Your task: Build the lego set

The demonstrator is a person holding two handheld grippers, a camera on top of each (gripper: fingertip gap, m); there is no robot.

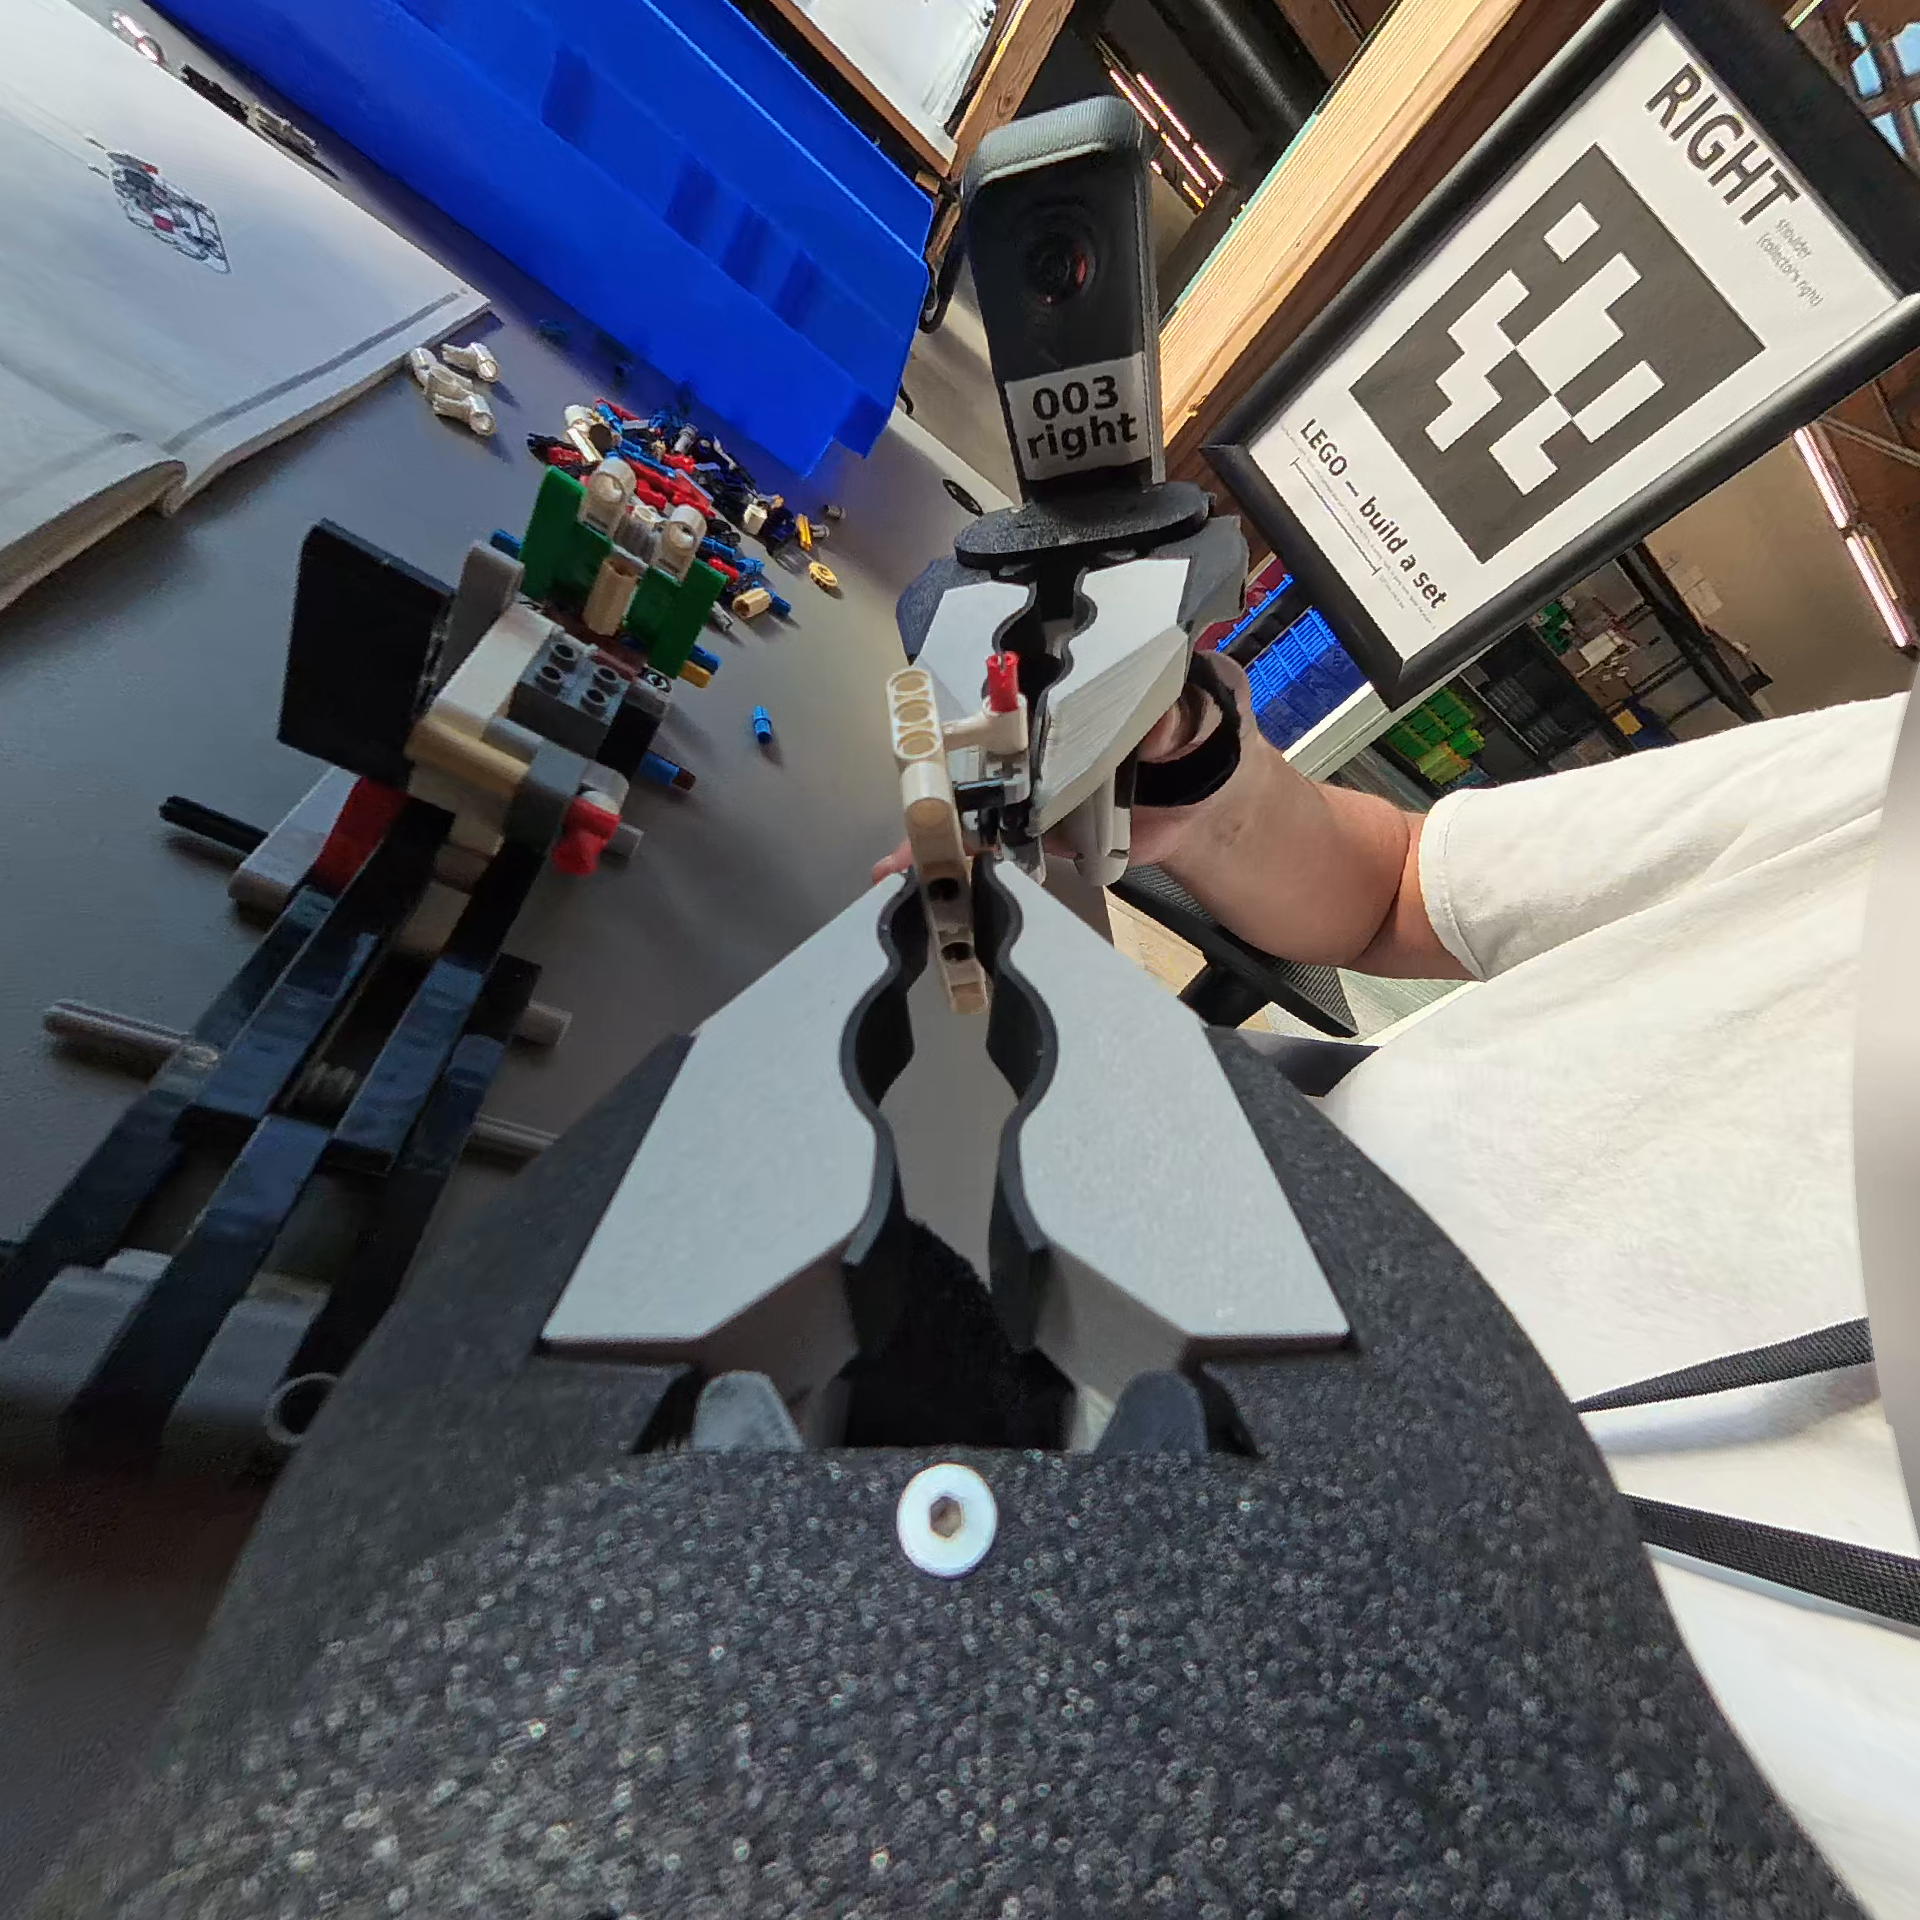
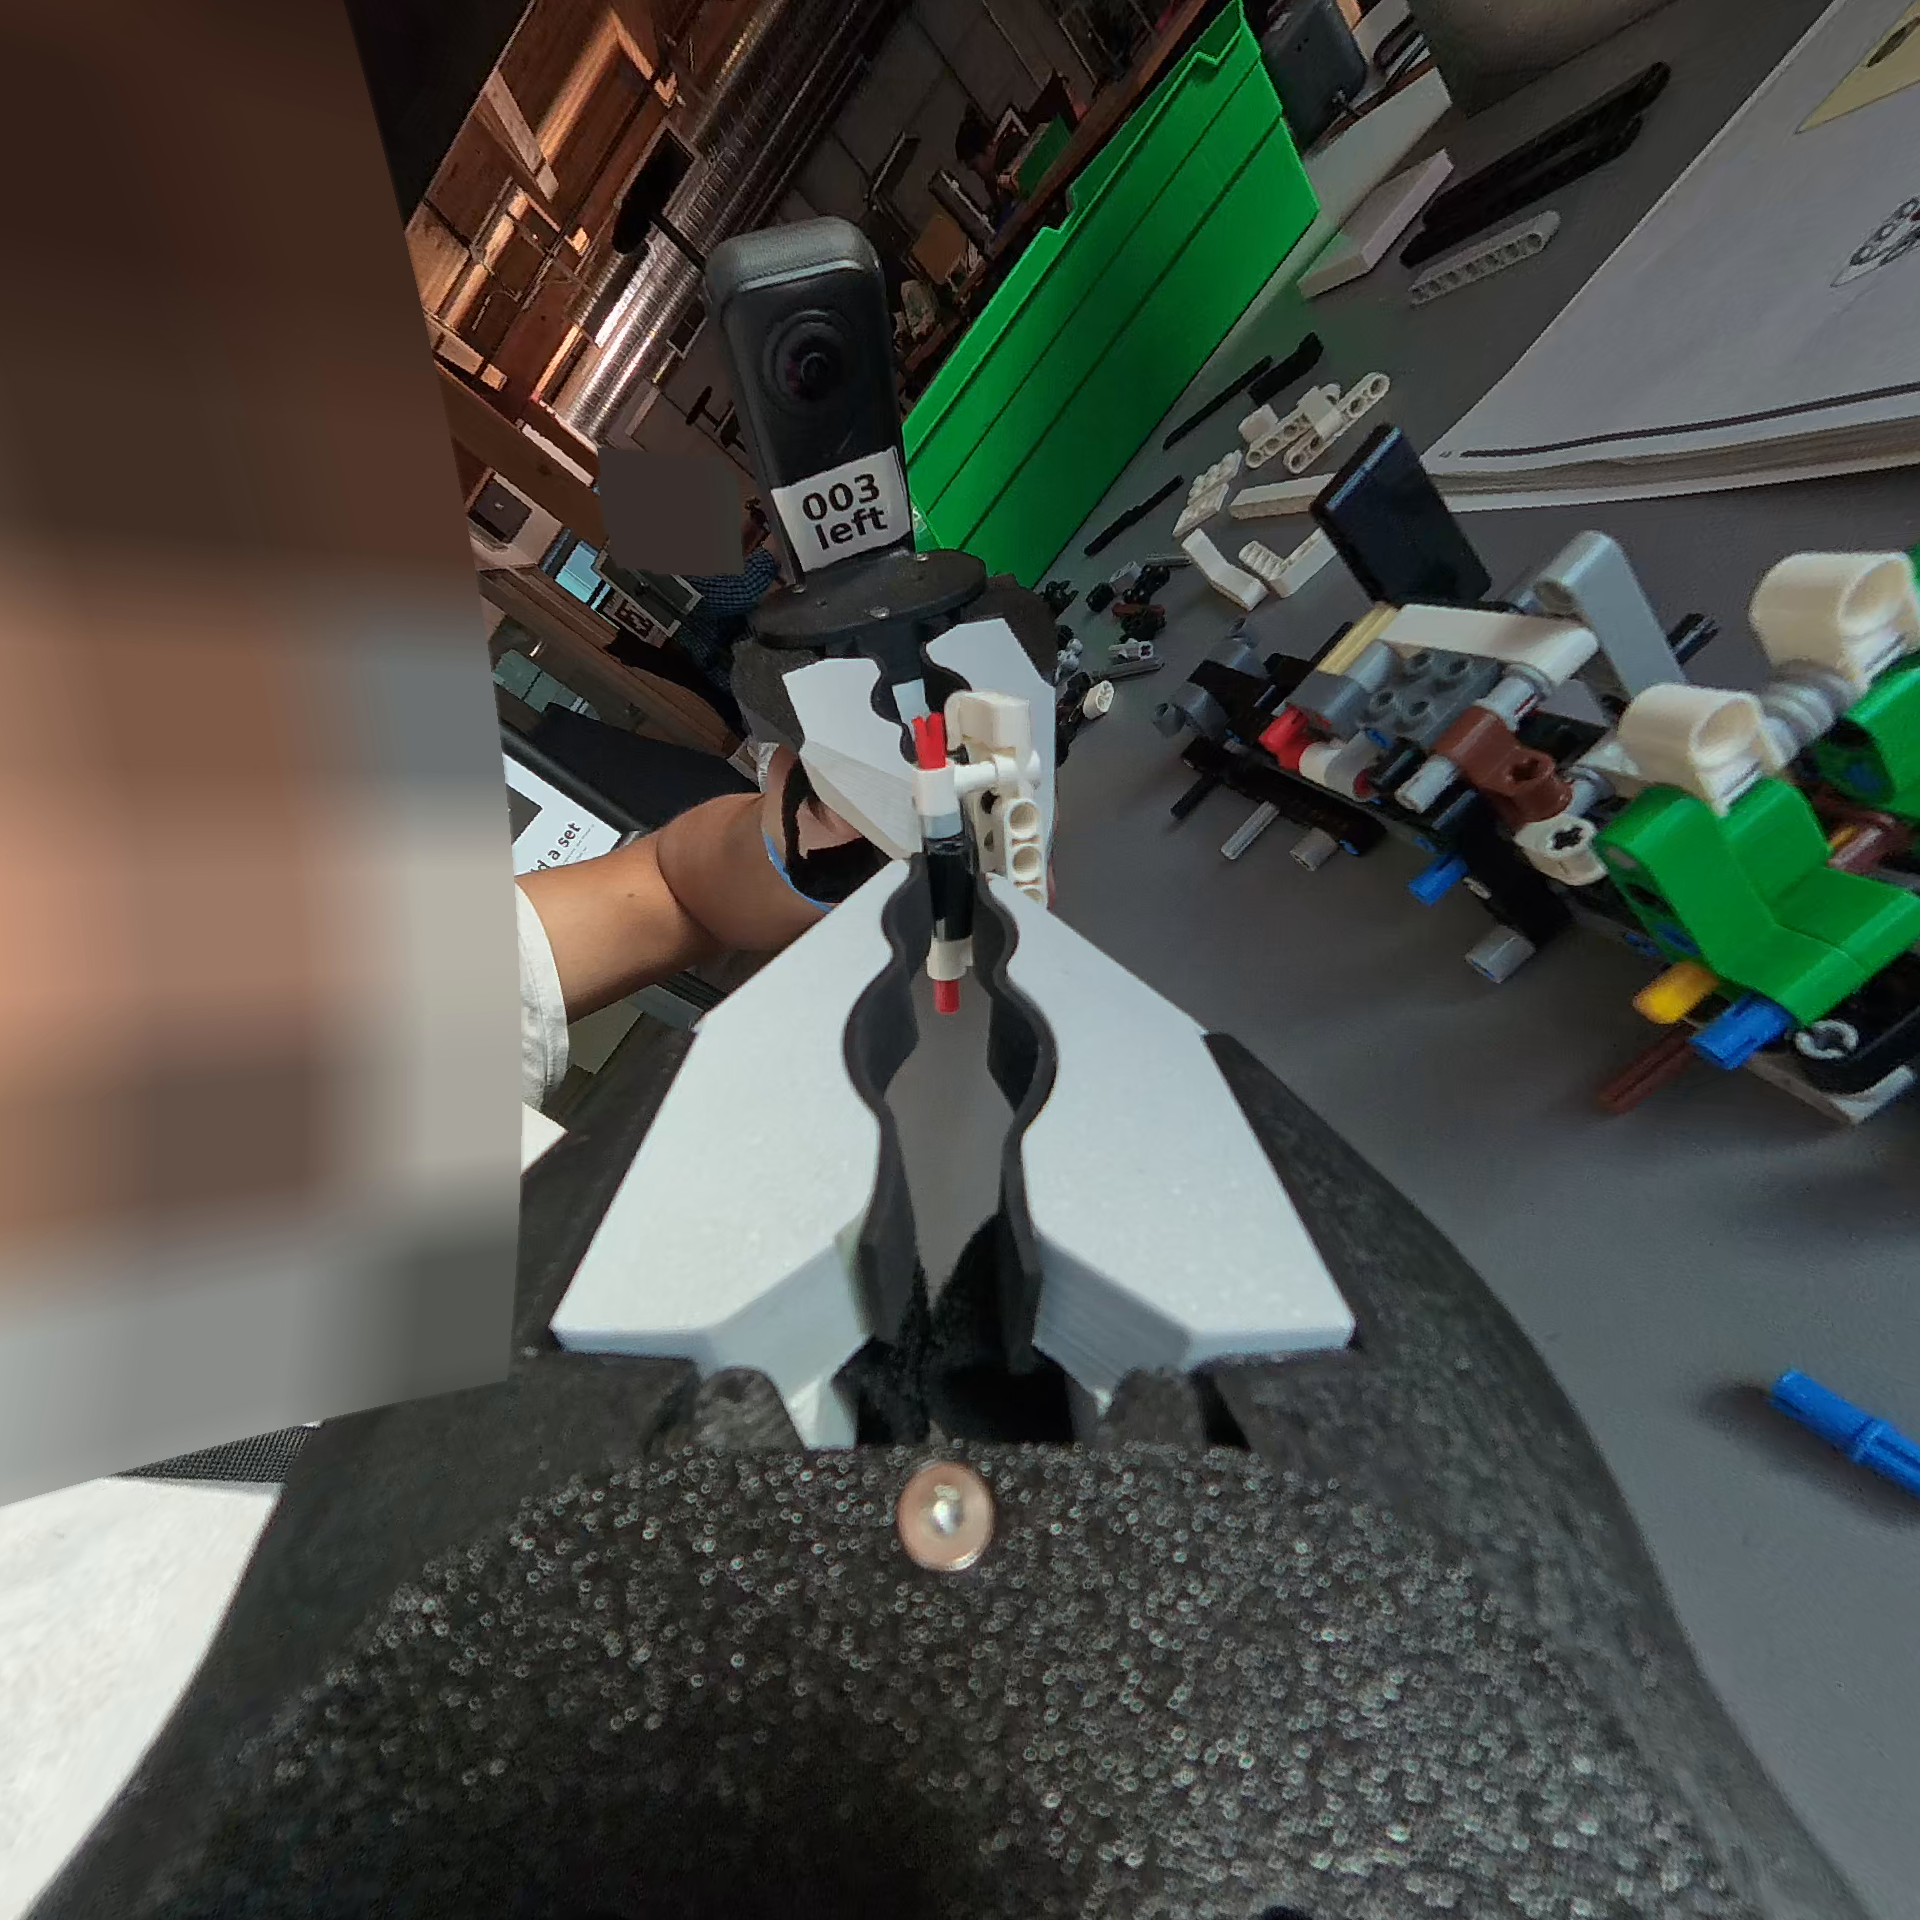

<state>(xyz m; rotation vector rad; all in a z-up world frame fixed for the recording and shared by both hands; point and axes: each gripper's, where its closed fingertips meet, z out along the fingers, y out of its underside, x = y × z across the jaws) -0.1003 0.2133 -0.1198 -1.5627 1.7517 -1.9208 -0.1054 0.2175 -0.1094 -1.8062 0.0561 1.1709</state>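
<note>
Two grippers meet over strewn bricks point(image 1: 665, 468) (half-built model point(image 1: 468, 748) beside)

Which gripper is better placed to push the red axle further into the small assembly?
Probably the right gripper: its jaws clamp the black sleeve on the red axle, in line with it. The left gripper only steadies the tan beam.

— What sort of place?
— A workshop with storage, set up for building-brick assembly. Timber racking point(image 1: 1340, 197) and shelves of small blue and green bins point(image 1: 1299, 665) at the back.
— More proof?
— Large blue bin point(image 1: 623, 177) and green bin point(image 2: 1122, 312) on a grey worktable point(image 2: 1351, 1195), loose brick parts point(image 1: 665, 468), an open instruction booklet point(image 1: 156, 343), a framed marker sign point(image 1: 1558, 343).
</note>
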